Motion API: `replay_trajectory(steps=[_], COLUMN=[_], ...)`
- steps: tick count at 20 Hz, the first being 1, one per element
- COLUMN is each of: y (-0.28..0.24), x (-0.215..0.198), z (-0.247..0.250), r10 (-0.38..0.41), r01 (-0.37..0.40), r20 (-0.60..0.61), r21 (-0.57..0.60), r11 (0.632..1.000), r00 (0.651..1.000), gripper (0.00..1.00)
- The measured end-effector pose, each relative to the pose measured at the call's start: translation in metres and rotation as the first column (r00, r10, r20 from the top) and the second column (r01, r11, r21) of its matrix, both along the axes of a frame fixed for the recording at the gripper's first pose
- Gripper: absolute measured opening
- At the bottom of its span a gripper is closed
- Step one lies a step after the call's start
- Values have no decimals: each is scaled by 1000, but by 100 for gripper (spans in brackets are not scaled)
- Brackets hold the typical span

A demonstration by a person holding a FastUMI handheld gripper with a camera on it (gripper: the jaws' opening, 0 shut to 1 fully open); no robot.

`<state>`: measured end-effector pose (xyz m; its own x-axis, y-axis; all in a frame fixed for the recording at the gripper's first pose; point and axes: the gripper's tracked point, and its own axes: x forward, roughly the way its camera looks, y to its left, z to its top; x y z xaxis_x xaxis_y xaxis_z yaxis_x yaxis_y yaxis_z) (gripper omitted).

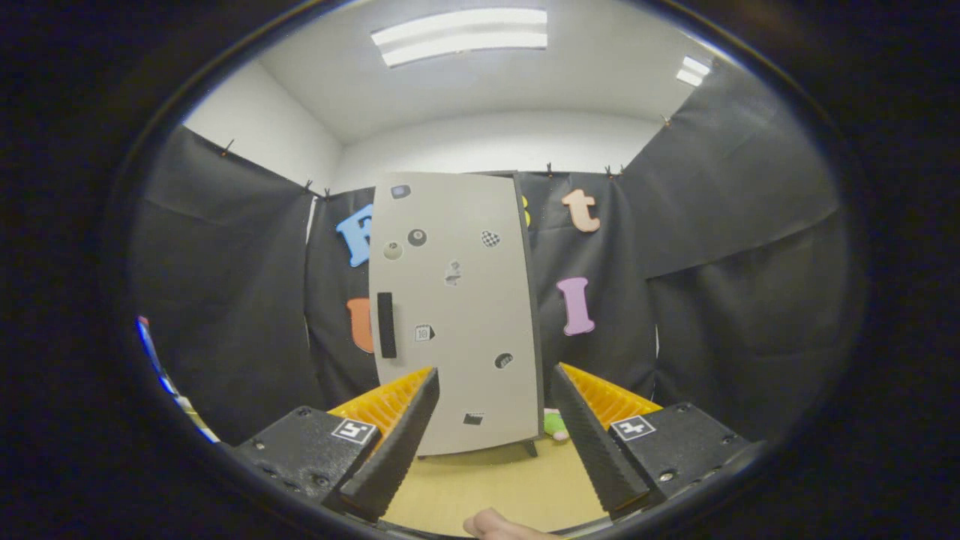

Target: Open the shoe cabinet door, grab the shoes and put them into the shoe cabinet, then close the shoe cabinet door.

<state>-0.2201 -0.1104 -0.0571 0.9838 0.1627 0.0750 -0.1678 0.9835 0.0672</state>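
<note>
I hold my gripper (pixel 495 416) low over the wooden table (pixel 487 487), its two fingers spread wide apart and grasping nothing. A bare strip of table lies in the gap between them. Part of my hand (pixel 499 525) shows at the nearest edge, just behind the fingers.

Straight ahead, beyond the fingertips, stands the shoe cabinet (pixel 457 311), a tall pale grey box on the far part of the table. Its door (pixel 450 300) faces me and is closed, so I cannot tell what is inside. A dark vertical handle (pixel 386 325) sits near the door's left edge, about halfway up. Several small stickers (pixel 417 238) are scattered over the door front. A short dark foot (pixel 531 448) shows under the cabinet's right corner.

Just right of the cabinet's base, on the table behind my right finger, lies a small green and pink thing (pixel 556 424). It is mostly hidden, and I cannot tell whether it is the shoes.

Black cloth (pixel 735 300) hangs behind the cabinet and on both sides. Strip lights (pixel 461 35) glow on the ceiling above.
</note>
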Motion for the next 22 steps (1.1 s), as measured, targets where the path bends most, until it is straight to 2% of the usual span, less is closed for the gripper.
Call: replay_trajectory(steps=[11, 22], y=[22, 23], x=[-13, -23], z=[-21, -13], r10=[58, 21], r01=[-59, -22], r20=[-57, -31], r21=[-13, -38], r11=[998, 999], r00=[997, 999], gripper=[99, 98])
